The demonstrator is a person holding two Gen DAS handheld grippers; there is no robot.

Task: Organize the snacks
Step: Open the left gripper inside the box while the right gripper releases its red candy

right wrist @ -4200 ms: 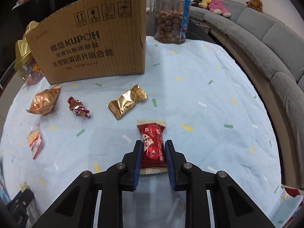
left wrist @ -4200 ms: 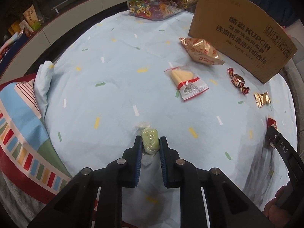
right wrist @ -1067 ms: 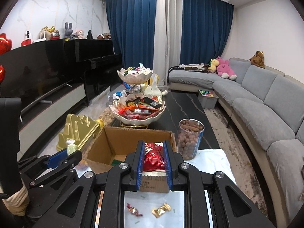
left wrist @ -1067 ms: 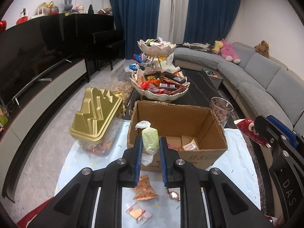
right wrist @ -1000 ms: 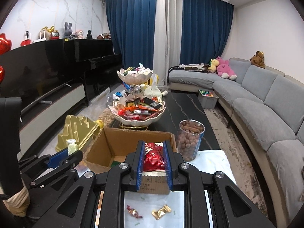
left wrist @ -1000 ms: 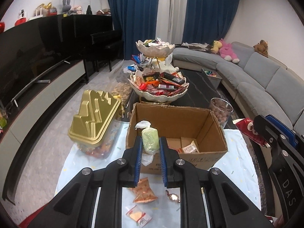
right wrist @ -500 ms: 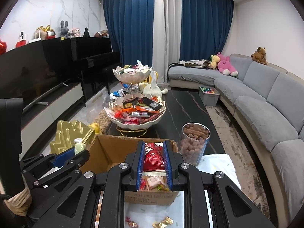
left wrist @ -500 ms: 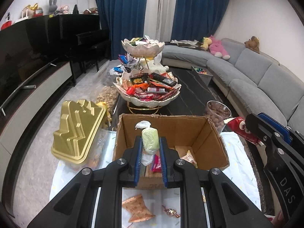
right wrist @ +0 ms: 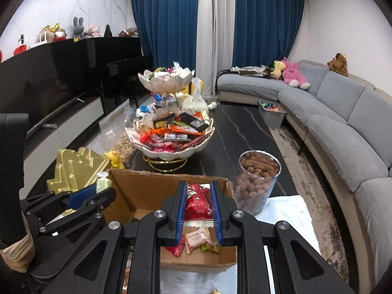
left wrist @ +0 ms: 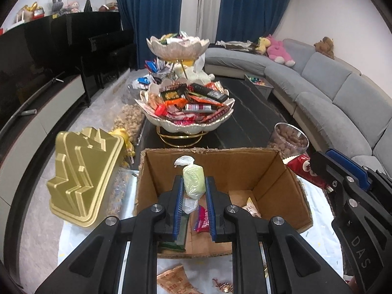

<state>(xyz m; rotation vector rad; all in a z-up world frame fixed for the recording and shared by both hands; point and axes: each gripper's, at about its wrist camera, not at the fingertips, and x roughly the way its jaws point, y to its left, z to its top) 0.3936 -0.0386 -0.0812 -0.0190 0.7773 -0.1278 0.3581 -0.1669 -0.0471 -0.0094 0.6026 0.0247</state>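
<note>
both grippers moved over the cardboard box (left wrist: 269, 171), fingers (left wrist: 178, 196) clenched on crinkly wrapped snacks (left wrist: 194, 182).

Ahead of me a two-tier scalloped serving stand (right wrist: 169, 147) sits on a gold wire base on the dark marble coffee table (right wrist: 240, 132). To my right a grey sectional sofa (right wrist: 343, 112) curves along the wall, with a pink plush toy (right wrist: 294, 73), a yellow one beside it and a brown teddy bear (right wrist: 339, 64) on its back. Blue curtains (right wrist: 264, 24) flank a white sheer panel at the far wall. On my left a long black cabinet (right wrist: 61, 63) carries a grey rabbit figure (right wrist: 78, 25) and small ornaments. A small grey bin (right wrist: 272, 116) stands on the floor by the sofa.
</note>
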